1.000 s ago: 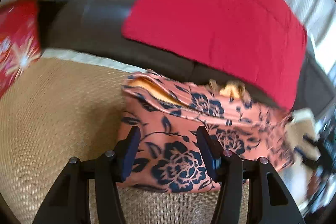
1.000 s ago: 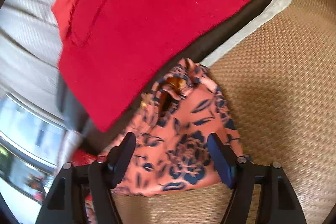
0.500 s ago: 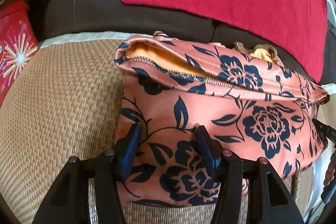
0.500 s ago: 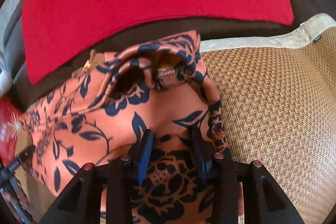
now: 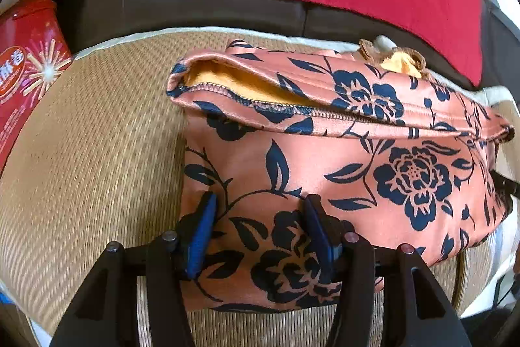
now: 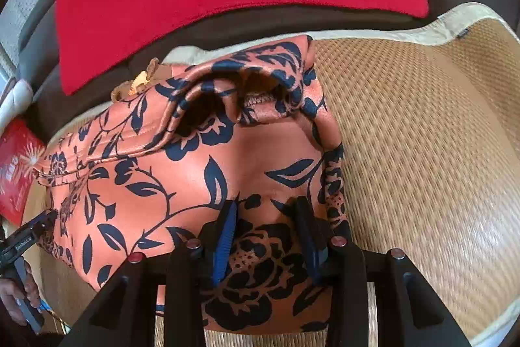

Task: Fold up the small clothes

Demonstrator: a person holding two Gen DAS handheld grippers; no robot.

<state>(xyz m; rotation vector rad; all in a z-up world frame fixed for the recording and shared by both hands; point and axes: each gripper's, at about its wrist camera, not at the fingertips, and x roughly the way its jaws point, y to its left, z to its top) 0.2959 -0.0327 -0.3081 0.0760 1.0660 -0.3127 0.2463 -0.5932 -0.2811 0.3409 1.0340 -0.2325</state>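
A: How far along is the folding?

B: Partly. The flowered garment [image 5: 325, 158] is lying doubled near the mat's [image 5: 91, 152] back edge, its top hem gaping.

A: The claws?

B: The left gripper [image 5: 260, 230] and right gripper [image 6: 265, 230] are straddling its near corners, half spread; real pinching I cannot tell.

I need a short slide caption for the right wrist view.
Right claw over a floral garment on a woven mat.

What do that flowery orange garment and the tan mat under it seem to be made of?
The floral garment looks like a smooth satin-like fabric: it has a soft sheen, and a stitched hem shows a yellow lining. The mat looks like woven straw or rattan, with a fine ribbed weave and cloth edging.
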